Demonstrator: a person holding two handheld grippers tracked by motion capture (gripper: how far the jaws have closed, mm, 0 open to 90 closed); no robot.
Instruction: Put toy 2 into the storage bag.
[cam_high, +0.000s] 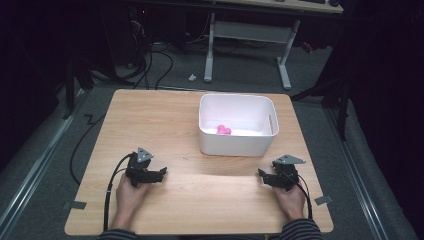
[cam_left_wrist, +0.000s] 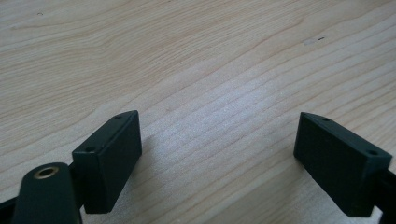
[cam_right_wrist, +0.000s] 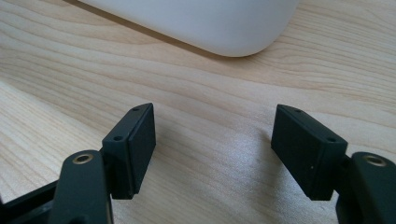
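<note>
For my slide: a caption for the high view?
Both grippers rest open before a white bin holding a pink toy.

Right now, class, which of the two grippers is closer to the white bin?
The right gripper: it sits just off the white bin's front corner, while the left gripper lies farther away across bare table.

Table (cam_high: 165, 125): pale wood with fine grain lines. Tub (cam_high: 236, 142) on it: plain white. Toy (cam_high: 223, 130) inside the tub: bright pink. Both grippers (cam_high: 161, 172) (cam_high: 262, 173) near the tub: black with grey plates. Sleeves (cam_high: 300, 230): dark, thinly striped.
</note>
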